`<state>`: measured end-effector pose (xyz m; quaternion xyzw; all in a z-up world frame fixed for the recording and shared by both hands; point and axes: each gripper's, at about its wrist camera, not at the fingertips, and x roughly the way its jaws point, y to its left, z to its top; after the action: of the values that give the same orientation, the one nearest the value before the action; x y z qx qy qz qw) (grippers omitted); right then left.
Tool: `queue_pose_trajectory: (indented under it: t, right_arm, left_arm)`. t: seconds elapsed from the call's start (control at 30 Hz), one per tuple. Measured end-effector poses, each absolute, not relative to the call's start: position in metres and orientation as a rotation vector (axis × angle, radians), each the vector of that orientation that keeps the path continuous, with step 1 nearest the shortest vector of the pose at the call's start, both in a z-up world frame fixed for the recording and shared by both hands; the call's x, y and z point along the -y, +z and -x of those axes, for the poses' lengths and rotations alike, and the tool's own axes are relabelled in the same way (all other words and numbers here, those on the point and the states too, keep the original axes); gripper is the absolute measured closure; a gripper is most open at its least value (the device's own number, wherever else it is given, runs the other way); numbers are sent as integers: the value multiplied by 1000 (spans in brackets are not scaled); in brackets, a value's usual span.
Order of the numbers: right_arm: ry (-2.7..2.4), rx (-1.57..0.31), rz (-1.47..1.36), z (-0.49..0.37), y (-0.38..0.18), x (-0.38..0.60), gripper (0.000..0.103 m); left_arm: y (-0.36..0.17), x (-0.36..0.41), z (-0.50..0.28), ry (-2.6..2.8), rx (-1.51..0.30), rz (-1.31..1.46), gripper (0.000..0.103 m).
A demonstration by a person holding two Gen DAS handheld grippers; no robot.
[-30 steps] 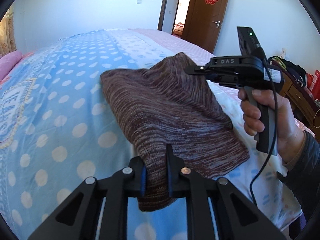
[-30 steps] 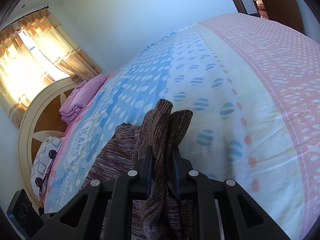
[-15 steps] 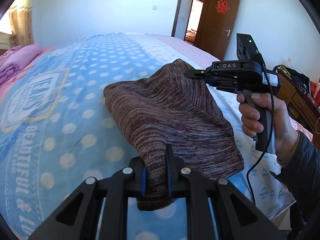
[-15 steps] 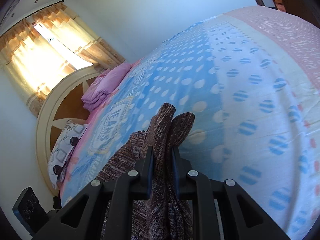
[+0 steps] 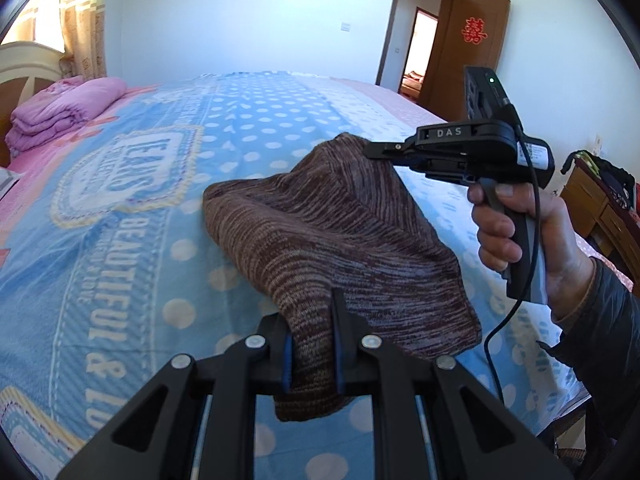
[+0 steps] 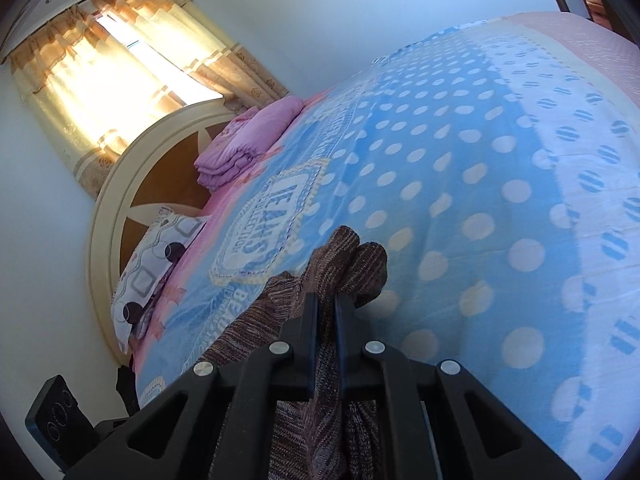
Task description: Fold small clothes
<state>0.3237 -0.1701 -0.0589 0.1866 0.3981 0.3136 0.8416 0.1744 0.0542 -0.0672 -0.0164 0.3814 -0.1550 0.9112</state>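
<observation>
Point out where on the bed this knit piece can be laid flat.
Free: the blue dotted stretch of the bedspread between the printed emblem and the brown knit garment, and the pale and pink bands beyond it toward the door. Crowded: the headboard end, with the folded pink quilt and the patterned pillow.

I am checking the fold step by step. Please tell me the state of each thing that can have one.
Brown knit garment: held up by two edges, far end on the bed.
Left gripper: shut on the garment.
Right gripper: closing on the garment.
Pink blanket: folded.
Door: open.
Curtains: drawn, sunlit.
</observation>
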Motion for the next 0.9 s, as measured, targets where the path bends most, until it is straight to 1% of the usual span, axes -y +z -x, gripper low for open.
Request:
queue_pose_trajectory:
  t: [0.23, 0.47, 0.9]
  right_arm:
    - [678, -873, -372, -323, -65, 151, 96]
    - [725, -877, -341, -323, -59, 121, 96]
    - [830, -920, -296, -319, -65, 48, 96]
  left_arm:
    - [-71, -78, -159, -298, -791, 52, 87]
    - [-60, -100, -147, -266, -772, 56, 87]
    - [-57, -143, -115, -174, -764, 27, 87]
